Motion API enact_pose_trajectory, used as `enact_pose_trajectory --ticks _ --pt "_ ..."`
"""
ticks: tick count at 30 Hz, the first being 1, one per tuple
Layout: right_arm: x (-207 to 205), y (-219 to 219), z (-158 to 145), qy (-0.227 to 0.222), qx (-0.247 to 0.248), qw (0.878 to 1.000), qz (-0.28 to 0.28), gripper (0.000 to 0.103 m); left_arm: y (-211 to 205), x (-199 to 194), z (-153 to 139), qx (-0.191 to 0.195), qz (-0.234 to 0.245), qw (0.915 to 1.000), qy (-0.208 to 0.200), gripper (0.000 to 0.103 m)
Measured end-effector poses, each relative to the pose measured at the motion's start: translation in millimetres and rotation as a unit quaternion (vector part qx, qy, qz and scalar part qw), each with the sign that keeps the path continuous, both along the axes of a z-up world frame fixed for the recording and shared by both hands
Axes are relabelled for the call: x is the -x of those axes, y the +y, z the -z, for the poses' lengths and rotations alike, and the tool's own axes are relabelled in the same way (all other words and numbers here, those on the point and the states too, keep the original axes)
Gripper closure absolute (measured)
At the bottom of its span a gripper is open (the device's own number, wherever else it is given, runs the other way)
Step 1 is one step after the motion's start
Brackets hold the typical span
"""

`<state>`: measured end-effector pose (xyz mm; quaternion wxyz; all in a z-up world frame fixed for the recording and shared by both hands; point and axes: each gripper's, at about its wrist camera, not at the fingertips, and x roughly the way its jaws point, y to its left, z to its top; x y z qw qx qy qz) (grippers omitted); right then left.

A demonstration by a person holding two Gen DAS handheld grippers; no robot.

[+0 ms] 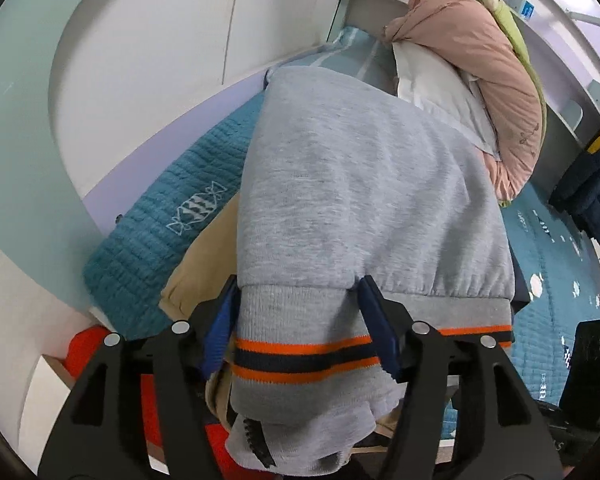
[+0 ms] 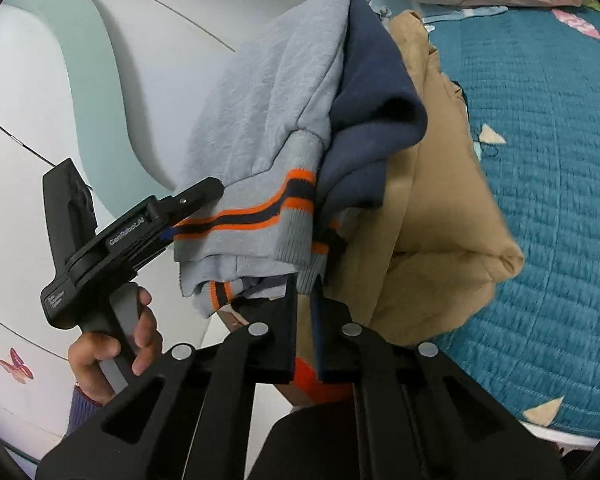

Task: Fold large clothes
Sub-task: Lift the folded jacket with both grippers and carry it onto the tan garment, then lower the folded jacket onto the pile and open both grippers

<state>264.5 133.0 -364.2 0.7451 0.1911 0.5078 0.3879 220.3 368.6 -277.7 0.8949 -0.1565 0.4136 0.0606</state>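
Left gripper (image 1: 298,320) fingers are standing apart around the grey sweatshirt (image 1: 360,184) hem, orange-navy striped; right gripper (image 2: 305,312) fingers are clamping its ribbed edge. Sweatshirt is lying folded on tan garment (image 2: 432,216), atop teal quilted bed (image 2: 560,208). Pink pillow (image 1: 484,56) is sitting beyond.

"GenRobot.AI" in white letters along black body of left gripper (image 2: 196,210), seen from right wrist view. Small white label lower on same gripper's body, print too small to read. Faint pale lettering on teal bed cover (image 1: 556,248) in left wrist view, too blurred to read. Blue sticker with white marks (image 1: 526,10) on far white surface, not legible. No numbers readable.
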Motion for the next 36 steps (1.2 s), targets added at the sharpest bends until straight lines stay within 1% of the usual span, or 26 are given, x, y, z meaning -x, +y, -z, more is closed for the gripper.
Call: enact_pose_trajectory --ticks 1,2,4,5,6,8,11,12,14,15,16,17,18,19,20,21,24,31,33,36 --pt "-1 -2 0 0.002 0.0 1.0 0.003 0.097 1 1 0 -0.003 0.0 1.0 0.005 0.041" --pt "-5 -5 0 0.006 -0.003 1.0 0.011 0.093 1 2 1 -0.006 -0.001 0.9999 0.012 0.037" --pt "-20 -23 6 0.037 -0.029 0.997 0.058 0.084 3 5 1 0.002 0.001 0.9999 0.014 0.035" --pt "-26 -32 14 0.047 -0.039 0.995 0.074 0.07 4 7 1 0.008 0.0 0.9999 0.012 0.034" --pt "-31 -35 15 0.051 -0.047 0.994 0.079 0.061 6 8 1 0.011 -0.003 0.9999 0.012 0.033" --pt "-39 -39 16 0.052 -0.074 0.993 0.069 0.06 7 11 3 0.017 -0.003 0.9998 0.011 0.033" --pt "-45 -35 14 0.052 -0.095 0.992 0.063 0.059 7 11 5 0.02 0.0 0.9997 0.014 0.032" --pt "-48 -30 13 0.048 -0.092 0.993 0.061 0.058 7 10 5 0.02 0.001 0.9997 0.014 0.032" --pt "-55 -23 14 0.056 -0.099 0.992 0.056 0.057 6 10 4 0.02 0.003 0.9997 0.014 0.032" --pt "-61 -23 13 0.064 -0.099 0.991 0.057 0.052 6 10 4 0.022 0.005 0.9996 0.014 0.032" --pt "-60 -21 12 0.074 -0.103 0.991 0.053 0.05 7 9 5 0.025 0.007 0.9995 0.015 0.032" --pt "-64 -17 15 0.081 -0.107 0.99 0.048 0.05 7 10 5 0.028 0.009 0.9995 0.015 0.032" --pt "-66 -16 15 0.08 -0.105 0.99 0.048 0.053 7 10 6 0.028 0.01 0.9995 0.015 0.032" --pt "-67 -14 16 0.079 -0.111 0.99 0.039 0.058 7 10 7 0.028 0.01 0.9994 0.016 0.032" --pt "-68 -13 16 0.073 -0.108 0.991 0.039 0.083 8 10 8 0.03 0.01 0.9994 0.015 0.032" --pt "-68 -14 16 0.071 -0.1 0.992 0.042 0.089 9 10 8 0.033 0.009 0.9993 0.015 0.032" --pt "-65 -16 15 0.065 -0.109 0.991 0.039 0.091 13 12 9 0.05 0.006 0.9987 0.012 0.032" --pt "-33 -19 0 0.041 -0.114 0.992 0.038 0.091 10 14 3 0.037 0.009 0.9993 0.005 0.032" --pt "-26 -20 2 0.033 -0.111 0.993 0.038 0.091 10 14 3 0.036 0.007 0.9993 0.007 0.032" --pt "-21 -17 19 0.045 -0.094 0.993 0.048 0.09 9 10 6 0.032 0.004 0.9994 0.016 0.032"
